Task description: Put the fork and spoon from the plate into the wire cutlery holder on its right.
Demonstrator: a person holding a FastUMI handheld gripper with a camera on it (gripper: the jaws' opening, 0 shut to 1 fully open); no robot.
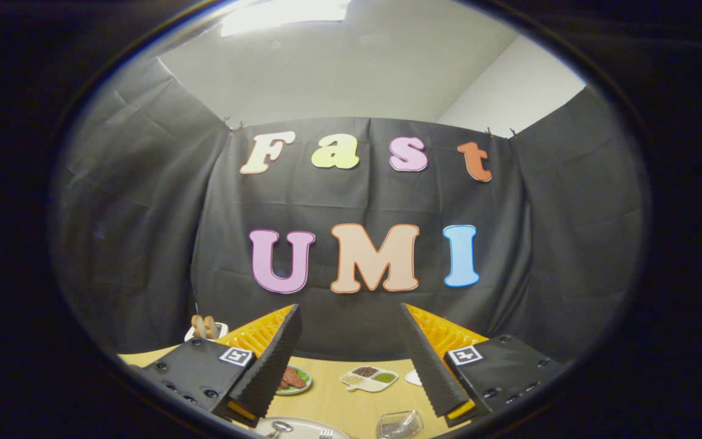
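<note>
— Fork (326,433) and spoon (278,428) first: where are they?

— Both lie on the pale plate (302,425) on the counter (351,402), low down between the two fingers of the tongs (351,317). The spoon is on the plate's left part, its bowl showing; the fork is just to its right, with no more than its tines in sight.

— And the wire cutlery holder (400,424)?

— Just beside the plate, on its right, closer to the right finger. It looks like a small see-through basket with something dark inside; I cannot tell more than that.

— What are the tongs doing?

— Released. The fingers stand wide apart with nothing between the pads (278,360), and they are held above the counter, pointing toward the cloth wall of the booth. They touch none of the tableware.

— Anything else on the counter?

— Beyond the plate, partly hidden by the left finger, a green-rimmed dish (295,379) carries reddish-brown food. To its right, near the middle, sits a white divided tray (368,378) with small portions, dark, green and pale. A bit of white (414,378) peeks out by the right finger; too little shows to name it. Far back on the left, against the wall, a white holder (205,330) has brown ring-shaped pieces standing in it.
</note>
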